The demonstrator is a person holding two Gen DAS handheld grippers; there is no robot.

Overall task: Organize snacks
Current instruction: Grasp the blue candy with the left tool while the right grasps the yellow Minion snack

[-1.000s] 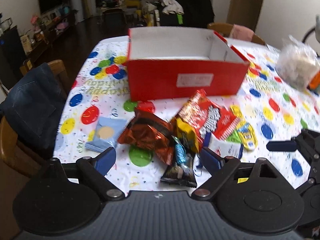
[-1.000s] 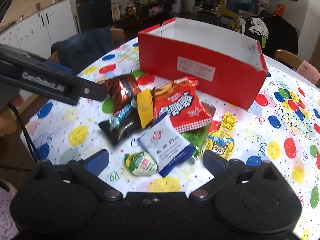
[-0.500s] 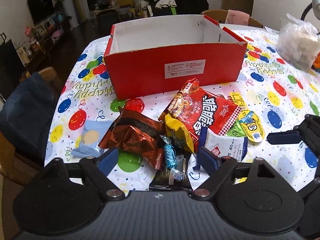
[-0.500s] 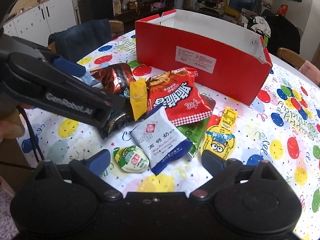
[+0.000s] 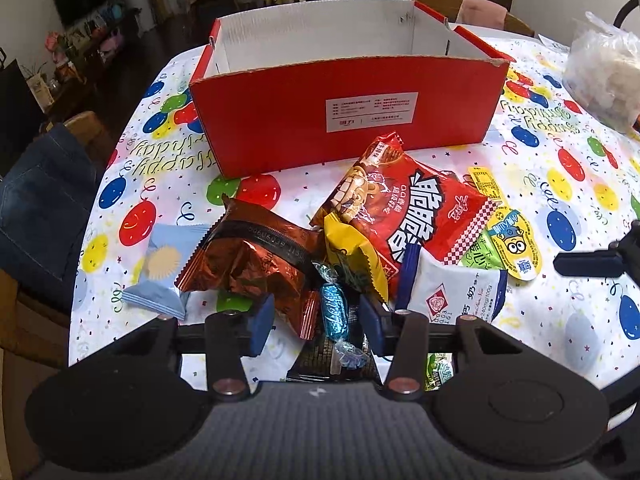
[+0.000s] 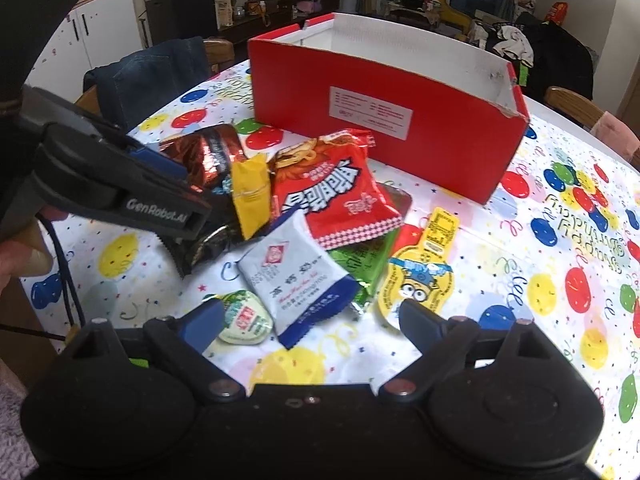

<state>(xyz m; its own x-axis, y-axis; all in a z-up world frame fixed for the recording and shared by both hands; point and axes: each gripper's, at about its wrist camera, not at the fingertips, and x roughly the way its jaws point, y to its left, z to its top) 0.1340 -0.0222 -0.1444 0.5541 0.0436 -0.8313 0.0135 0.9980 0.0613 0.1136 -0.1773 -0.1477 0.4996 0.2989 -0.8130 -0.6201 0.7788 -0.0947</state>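
A pile of snacks lies in front of an empty red box. The pile holds a brown foil bag, a blue candy, a yellow packet, a red chip bag, a white-and-blue packet and a black packet. My left gripper is low over the pile, its jaws partly closed around the blue candy and the black packet, not clamped. My right gripper is open over the white-and-blue packet, with a green round snack by its left finger.
A light-blue packet lies left of the pile and a yellow minion pouch to its right. A clear bag sits at the far right. A chair with a denim jacket stands at the table's left edge.
My left gripper has moved forward and down onto the pile and its jaws have narrowed around the blue candy. The right gripper has edged closer to the white-and-blue packet.
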